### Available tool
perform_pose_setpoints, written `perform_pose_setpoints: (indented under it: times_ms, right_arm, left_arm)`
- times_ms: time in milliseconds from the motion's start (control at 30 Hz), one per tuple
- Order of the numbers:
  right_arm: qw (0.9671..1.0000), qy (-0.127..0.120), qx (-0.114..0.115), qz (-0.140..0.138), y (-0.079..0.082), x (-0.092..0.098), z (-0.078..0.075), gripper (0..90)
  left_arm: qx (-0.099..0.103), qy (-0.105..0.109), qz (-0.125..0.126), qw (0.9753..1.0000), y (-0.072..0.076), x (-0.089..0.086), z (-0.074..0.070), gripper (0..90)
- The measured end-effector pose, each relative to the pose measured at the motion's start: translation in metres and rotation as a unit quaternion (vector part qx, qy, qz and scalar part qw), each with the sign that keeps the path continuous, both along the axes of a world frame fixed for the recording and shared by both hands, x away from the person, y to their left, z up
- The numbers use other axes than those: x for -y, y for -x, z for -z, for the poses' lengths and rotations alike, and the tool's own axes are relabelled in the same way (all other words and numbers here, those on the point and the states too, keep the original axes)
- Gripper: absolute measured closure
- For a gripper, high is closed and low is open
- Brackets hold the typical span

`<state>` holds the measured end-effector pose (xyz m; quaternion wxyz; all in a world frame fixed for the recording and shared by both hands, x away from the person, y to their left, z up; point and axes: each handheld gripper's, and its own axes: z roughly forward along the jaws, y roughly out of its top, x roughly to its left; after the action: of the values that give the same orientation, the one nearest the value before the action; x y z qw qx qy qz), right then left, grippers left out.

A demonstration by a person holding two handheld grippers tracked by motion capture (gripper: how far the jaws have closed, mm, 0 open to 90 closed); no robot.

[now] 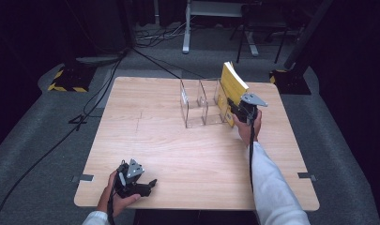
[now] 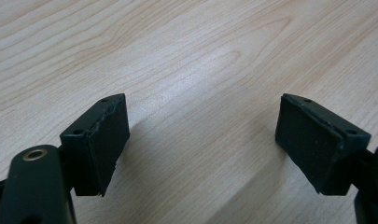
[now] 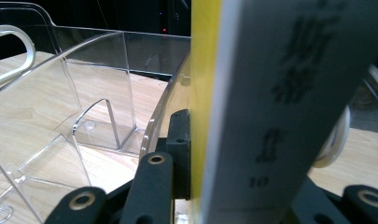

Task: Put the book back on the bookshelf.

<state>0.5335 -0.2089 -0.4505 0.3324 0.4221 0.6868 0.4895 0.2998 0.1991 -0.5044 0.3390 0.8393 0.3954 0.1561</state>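
Book (image 1: 233, 82), yellow, upright, clamped by the right gripper (image 1: 238, 111) at the rack's (image 1: 199, 105) 3 o'clock end, spine up so it can drop into a slot (which one, unclear). Left gripper (image 1: 150, 183) spread wide, holding nothing, parked at table's (image 1: 197, 154) 7 o'clock edge. Open board between.

A recording lab or studio: a bare wooden table (image 1: 178, 154) stands alone on grey carpet (image 1: 47, 140), ringed by black curtains (image 1: 19, 42). Cables (image 1: 61, 136) snake across the floor, stand bases carry yellow-and-black hazard tape (image 1: 65, 77), and metal desk legs (image 1: 186, 28) rise in the dim background beyond.
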Motion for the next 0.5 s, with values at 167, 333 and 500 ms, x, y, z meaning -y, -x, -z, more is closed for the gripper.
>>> perform_pose_setpoints:
  times_ms: [167, 333, 500]
  right_arm:
    - [0.9999, 0.008, -0.006, 0.006, 0.0011, -0.0002, -0.0011, 72.1]
    - [0.9999, 0.012, -0.010, 0.002, 0.0025, 0.0012, -0.0033, 71.4]
    - [0.9997, 0.023, -0.010, -0.006, 0.0051, 0.0023, -0.0082, 71.5]
  left_arm:
    - [0.000, 0.000, 0.000, 1.0000, 0.0000, 0.0000, 0.0000, 18.1]
    - [0.000, 0.000, 0.000, 1.0000, 0.0000, 0.0000, 0.0000, 18.0]
    - [-0.001, 0.001, 0.000, 1.0000, -0.0001, 0.0000, 0.0000, 17.9]
